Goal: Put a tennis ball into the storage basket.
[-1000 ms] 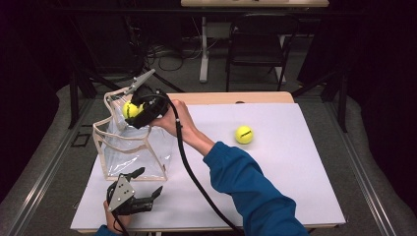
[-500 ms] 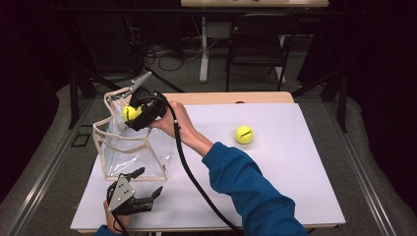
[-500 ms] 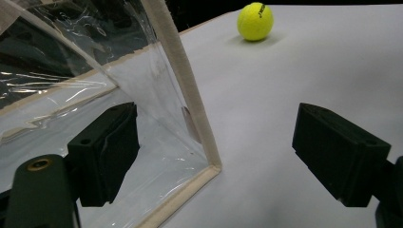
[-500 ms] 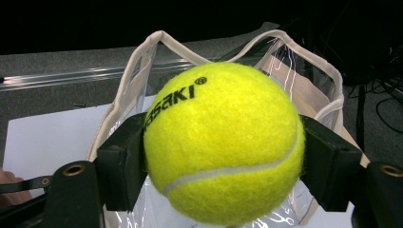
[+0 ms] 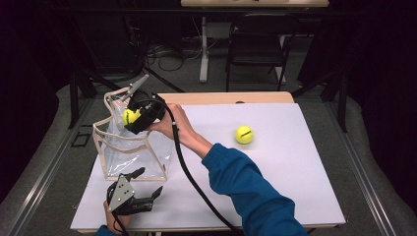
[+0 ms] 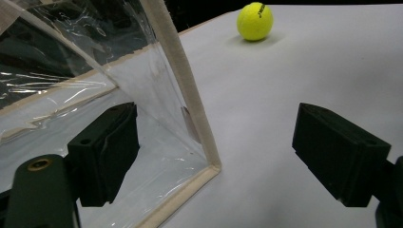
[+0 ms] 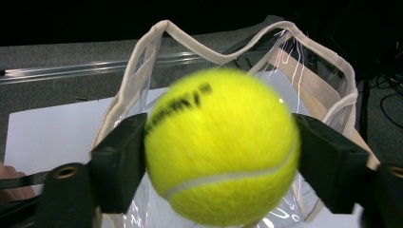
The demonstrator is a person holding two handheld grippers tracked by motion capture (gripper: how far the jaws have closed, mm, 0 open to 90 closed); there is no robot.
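Observation:
A clear plastic bag (image 5: pixel 129 150) with beige trim stands open at the table's left. Over its mouth my right gripper (image 5: pixel 133 117) points down with a yellow tennis ball (image 5: pixel 130 116) between its jaws. In the right gripper view that ball (image 7: pixel 221 147) is blurred while the jaws are sharp; they have just been opening and the ball is slipping free. My left gripper (image 5: pixel 146 183) rests open by the bag's near corner; the corner seam (image 6: pixel 190 99) stands between its jaws. A second tennis ball (image 5: pixel 244 134) lies on the white tabletop, also visible from the left gripper (image 6: pixel 255 21).
The white table top (image 5: pixel 295 167) stretches wide to the right of the bag. The right gripper's black cable (image 5: pixel 192 182) trails across the table toward the front edge. A chair (image 5: pixel 255 44) and desk legs stand on the floor beyond the table.
The ball over the bag has sunk slightly toward its mouth. Both hands have stayed almost where they were.

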